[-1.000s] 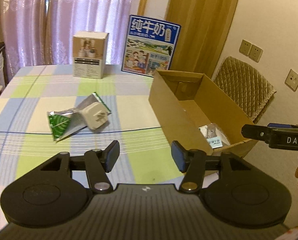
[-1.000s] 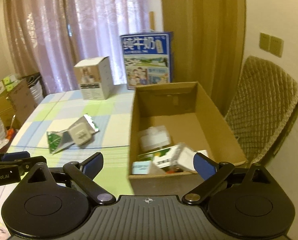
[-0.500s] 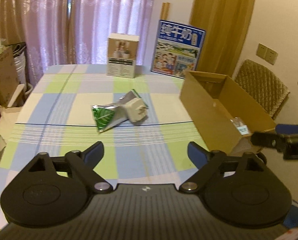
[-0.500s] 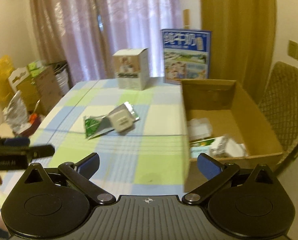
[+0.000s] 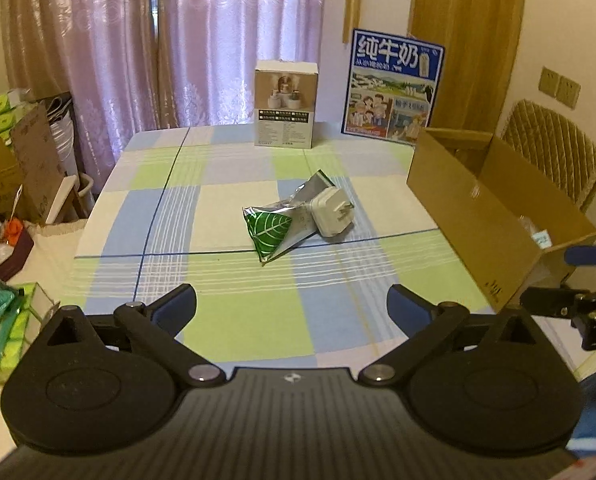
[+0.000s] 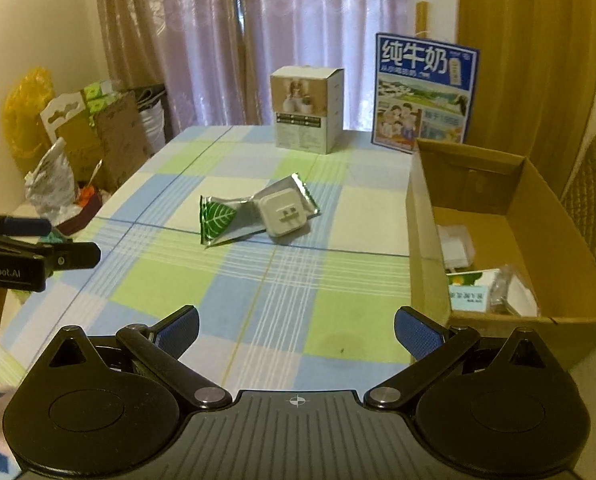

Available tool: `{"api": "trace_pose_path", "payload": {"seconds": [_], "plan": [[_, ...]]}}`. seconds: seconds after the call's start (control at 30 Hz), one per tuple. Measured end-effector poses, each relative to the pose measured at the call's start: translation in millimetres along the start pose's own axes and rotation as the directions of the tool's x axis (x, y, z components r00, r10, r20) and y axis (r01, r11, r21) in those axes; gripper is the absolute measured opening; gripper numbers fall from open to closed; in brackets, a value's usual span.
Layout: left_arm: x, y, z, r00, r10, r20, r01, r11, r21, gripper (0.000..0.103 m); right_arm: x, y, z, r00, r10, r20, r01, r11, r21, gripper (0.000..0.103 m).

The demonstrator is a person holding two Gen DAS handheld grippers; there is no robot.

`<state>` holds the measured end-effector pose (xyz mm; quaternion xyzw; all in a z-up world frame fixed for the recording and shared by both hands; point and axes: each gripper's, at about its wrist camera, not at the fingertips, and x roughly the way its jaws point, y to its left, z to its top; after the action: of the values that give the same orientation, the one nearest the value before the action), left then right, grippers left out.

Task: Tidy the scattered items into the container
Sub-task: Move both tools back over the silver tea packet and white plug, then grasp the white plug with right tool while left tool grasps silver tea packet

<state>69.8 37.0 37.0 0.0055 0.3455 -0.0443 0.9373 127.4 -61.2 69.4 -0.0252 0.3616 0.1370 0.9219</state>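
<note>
A green leaf-print foil packet (image 5: 267, 232) (image 6: 217, 220) lies mid-table on the checked cloth, and a white plug adapter (image 5: 332, 216) (image 6: 281, 218) rests on its silver end. The open cardboard box (image 5: 478, 216) (image 6: 426, 240) stands at the table's right edge with several small packages (image 6: 470, 294) inside. My left gripper (image 5: 293, 304) hovers over the near table, well short of the packet; its jaws are opening with nothing between them. My right gripper (image 6: 295, 326) is open and empty, near the box's front left corner. Each gripper's fingers (image 5: 550, 306) (image 6: 69, 258) show at the edge of the other's view.
A beige product box (image 5: 285, 106) and a blue milk carton case (image 5: 394, 88) stand at the table's far edge before the curtains. A quilted chair (image 5: 550, 152) sits behind the cardboard box. Bags and cartons (image 6: 77, 136) crowd the floor left of the table.
Both grippers have drawn back and left from the cardboard box, so packet and adapter now sit mid-view. The left jaws have spread from half-wide to wide; the right jaws widened slightly.
</note>
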Motion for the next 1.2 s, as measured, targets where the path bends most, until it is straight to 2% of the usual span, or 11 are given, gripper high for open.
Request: {"api": "trace_pose_path", "payload": {"seconds": [0.4, 0.57, 0.7, 0.9, 1.2], "plan": [[70, 16, 25, 0.996, -0.043, -0.079, 0.054, 0.988, 0.143, 0.100, 74, -3, 28, 0.997, 0.063, -0.036, -0.066, 0.993, -0.094, 0.101], [107, 23, 41, 0.995, -0.048, -0.090, 0.067, 0.971, 0.227, 0.100, 116, -7, 42, 0.995, 0.092, -0.040, -0.097, 0.986, -0.135, 0.101], [142, 33, 51, 0.992, -0.077, -0.104, 0.101, 0.962, 0.252, 0.100, 150, -14, 55, 0.993, 0.114, -0.043, -0.119, 0.981, -0.156, 0.101], [189, 36, 62, 0.988, -0.108, -0.112, 0.142, 0.919, 0.368, 0.100, 191, -18, 74, 0.987, 0.152, -0.054, -0.160, 0.964, -0.211, 0.101], [245, 41, 76, 0.968, -0.189, -0.167, 0.246, 0.859, 0.449, 0.100, 250, -17, 90, 0.982, 0.164, -0.094, -0.186, 0.931, -0.315, 0.099]]}}
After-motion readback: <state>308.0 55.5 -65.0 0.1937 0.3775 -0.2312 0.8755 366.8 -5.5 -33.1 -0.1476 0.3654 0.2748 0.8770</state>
